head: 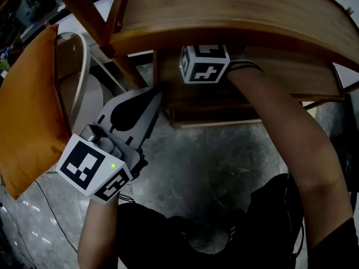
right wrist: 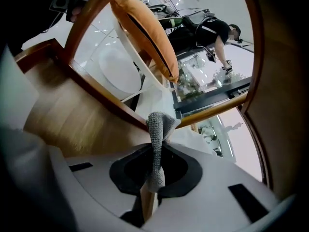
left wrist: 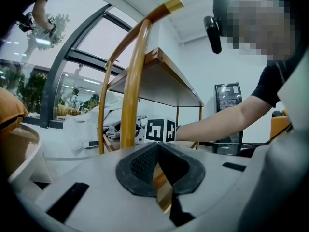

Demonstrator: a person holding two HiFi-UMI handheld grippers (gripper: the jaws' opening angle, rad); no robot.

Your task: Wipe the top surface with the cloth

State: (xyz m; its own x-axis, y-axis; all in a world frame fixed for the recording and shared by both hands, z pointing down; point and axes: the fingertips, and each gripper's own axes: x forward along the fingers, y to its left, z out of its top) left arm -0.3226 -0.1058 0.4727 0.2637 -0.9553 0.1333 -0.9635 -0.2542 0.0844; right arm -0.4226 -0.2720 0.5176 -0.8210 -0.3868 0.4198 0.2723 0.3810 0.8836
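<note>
- Grey knitted cloth (right wrist: pixel 159 124) is pinched between the jaws of the right gripper (right wrist: pixel 154 153). A folded end sticks up past the jaw tips and a short tail hangs back between the pads.
- The cloth sits underneath the curved light-brown wooden tabletop (head: pixel 224 10), not on its upper face. In the right gripper view, a pale wood plank surface (right wrist: pixel 72 115) lies just to its left.
- The person's bare left forearm (head: pixel 98 234) rises from the bottom edge of the head view. It holds the left gripper (head: pixel 150 102) low and in front of the table, angled up and to the right towards the tabletop's edge.
- The left gripper's jaws are closed together, with nothing between the black pads.
- The bare right forearm (head: pixel 280 128) stretches forward and up, reaching in under the tabletop. In the head view, the only part of the right gripper that shows is its black-and-white marker cube (head: pixel 205 63), tucked against the underside.
- A mottled grey floor (head: pixel 224 167) lies below both arms.
- Further left, an orange cushion (head: pixel 28 105) leans against a white round-backed chair (head: pixel 76 66) beside the table.
</note>
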